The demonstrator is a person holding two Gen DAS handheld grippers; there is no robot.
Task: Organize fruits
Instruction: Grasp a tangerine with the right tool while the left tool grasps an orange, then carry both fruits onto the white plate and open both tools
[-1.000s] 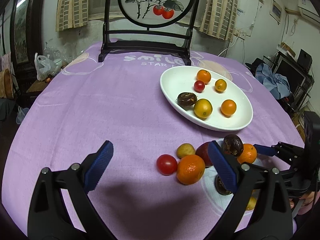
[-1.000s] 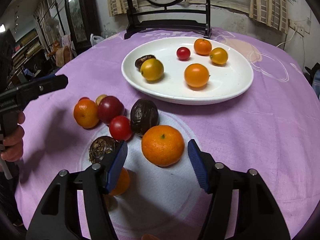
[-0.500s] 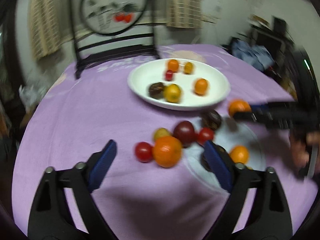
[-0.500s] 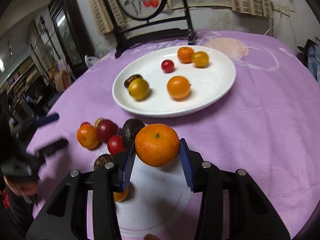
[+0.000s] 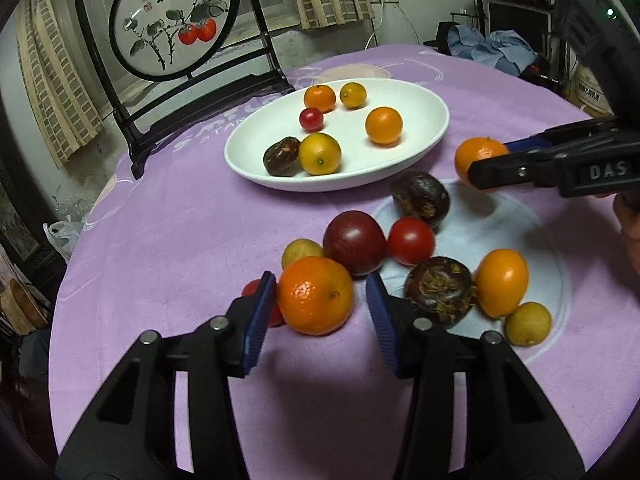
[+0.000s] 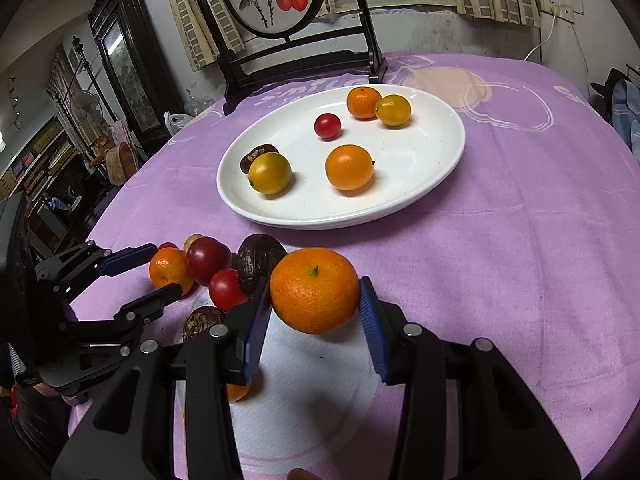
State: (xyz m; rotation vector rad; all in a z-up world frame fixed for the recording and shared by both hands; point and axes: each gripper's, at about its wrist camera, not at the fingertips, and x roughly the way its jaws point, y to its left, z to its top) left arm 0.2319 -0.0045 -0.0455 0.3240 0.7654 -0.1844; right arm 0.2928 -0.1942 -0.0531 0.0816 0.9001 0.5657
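My left gripper (image 5: 320,286) straddles a tangerine (image 5: 316,296) that rests on the purple cloth. Its jaws are closing; the left pad touches the fruit and a thin gap shows at the right pad. My right gripper (image 6: 314,308) is shut on a second tangerine (image 6: 315,296), held just above the cloth short of the white oval plate (image 6: 440,184). The plate holds several small fruits. Loose beside my left gripper lie a dark plum (image 5: 354,242), a cherry tomato (image 5: 410,240), two wrinkled brown fruits (image 5: 420,200), an orange kumquat (image 5: 502,282) and small yellow fruits.
A round painted screen on a black stand (image 5: 172,28) rises at the table's far edge behind the plate. A person's hand (image 5: 628,232) shows at the right edge. Furniture and a plastic bag (image 5: 60,236) crowd the floor on the left.
My left gripper swung in over the fruit pile, rolled and narrowed around the tangerine. My right gripper shut on its tangerine and raised it off the cloth, then held still.
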